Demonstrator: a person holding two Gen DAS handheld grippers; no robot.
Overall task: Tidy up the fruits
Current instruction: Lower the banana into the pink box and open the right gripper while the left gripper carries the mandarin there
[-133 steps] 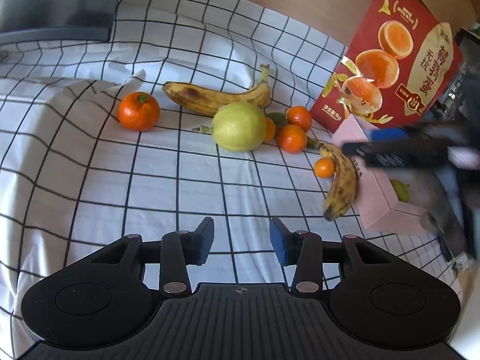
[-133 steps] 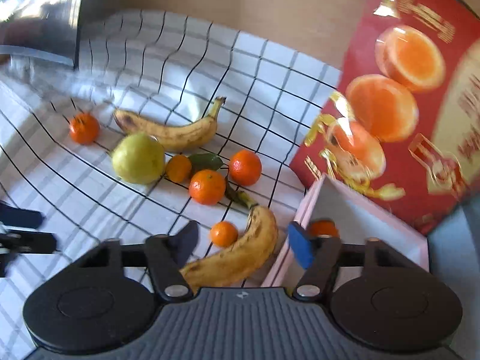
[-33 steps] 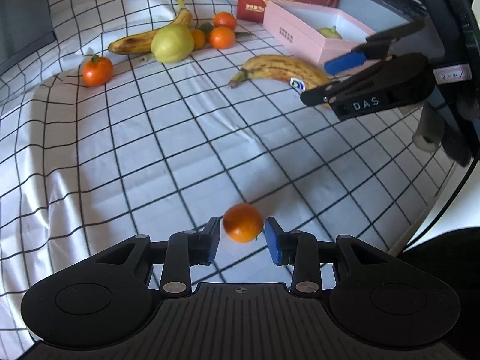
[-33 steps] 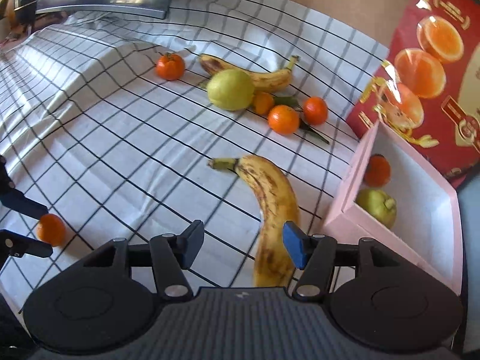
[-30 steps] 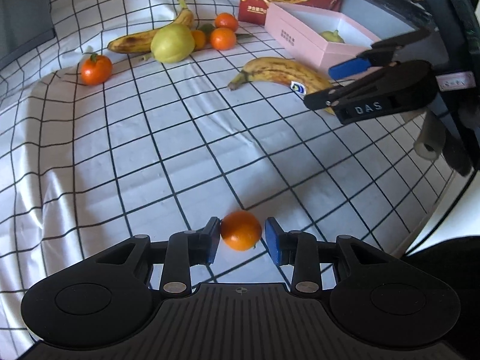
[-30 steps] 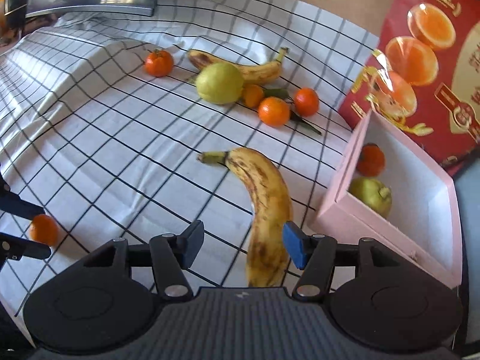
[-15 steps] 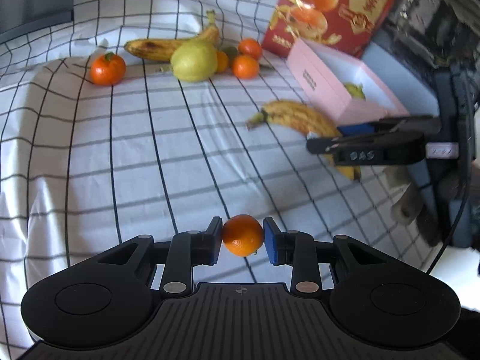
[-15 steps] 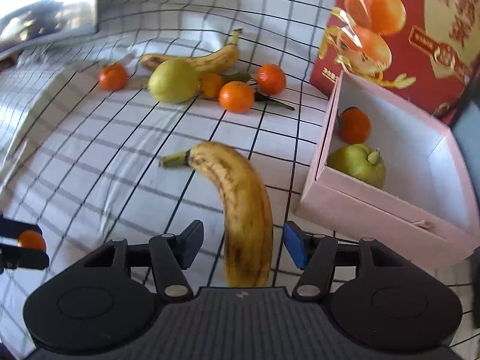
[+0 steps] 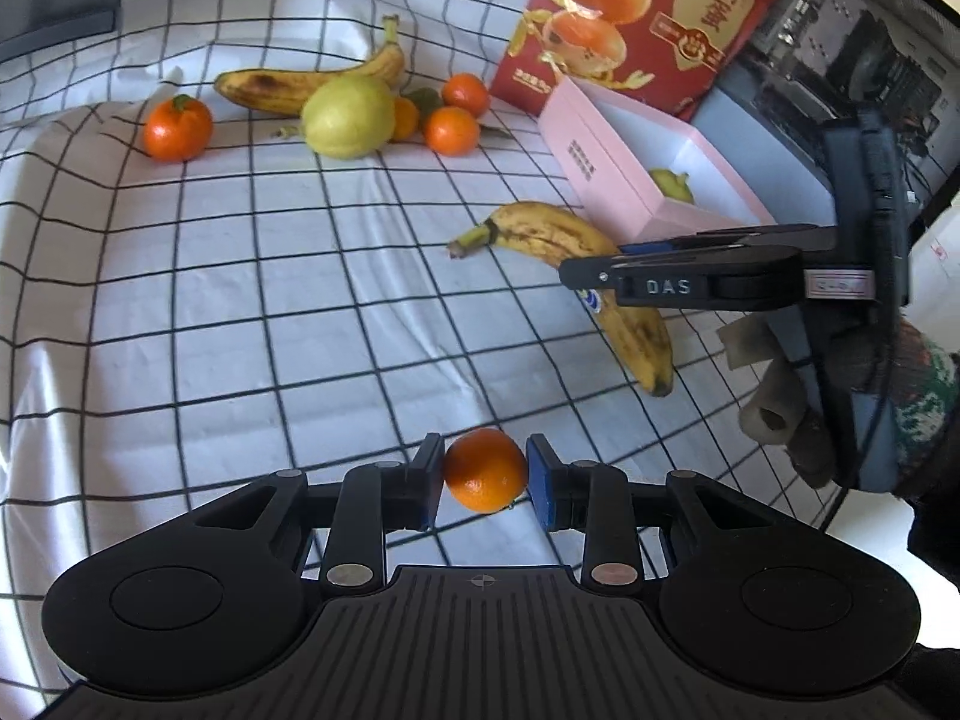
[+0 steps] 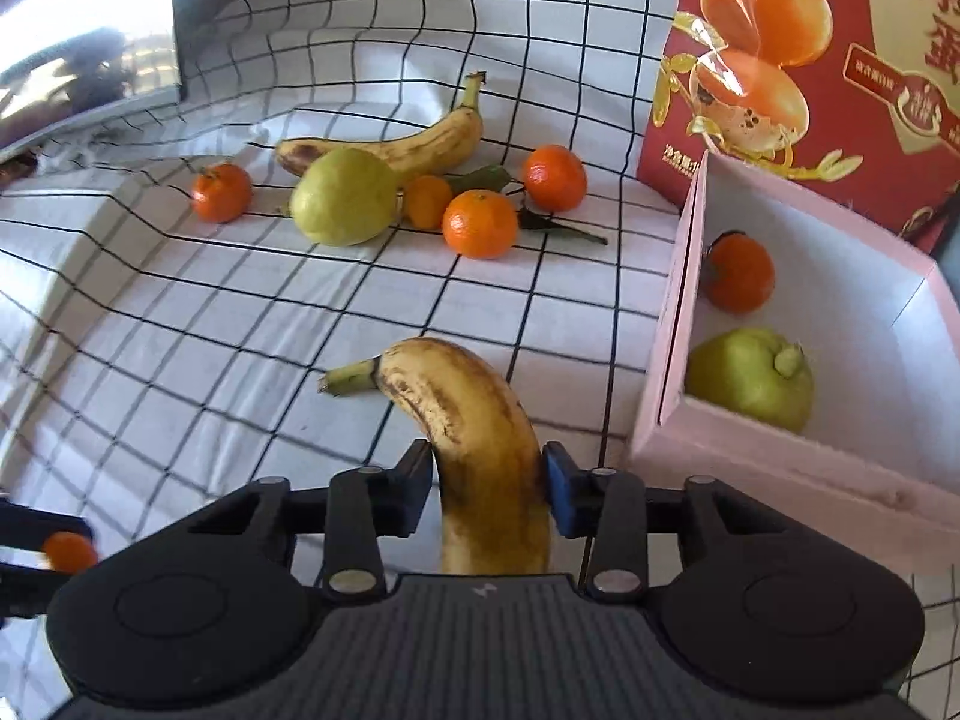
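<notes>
My left gripper [image 9: 485,471] is shut on a small orange tangerine [image 9: 486,469] and holds it above the checked cloth. My right gripper [image 10: 489,480] has its jaws around a spotted banana [image 10: 474,444] that lies on the cloth; the pads sit at its sides, closed to its width. The pink box [image 10: 840,468] to the right holds a tangerine [image 10: 737,273] and a green pear [image 10: 750,378]. The right gripper also shows in the left wrist view [image 9: 708,282] over the banana [image 9: 576,258].
At the back lie a second banana [image 10: 408,147], a large green pear [image 10: 345,197] and several tangerines [image 10: 480,223]. A red carton [image 10: 810,60] stands behind the pink box. The cloth is wrinkled. A dark appliance [image 10: 84,54] stands at the back left.
My left gripper closed on the tangerine and lifted it from the cloth. My right gripper moved forward and down over the near banana, and its jaws narrowed around it.
</notes>
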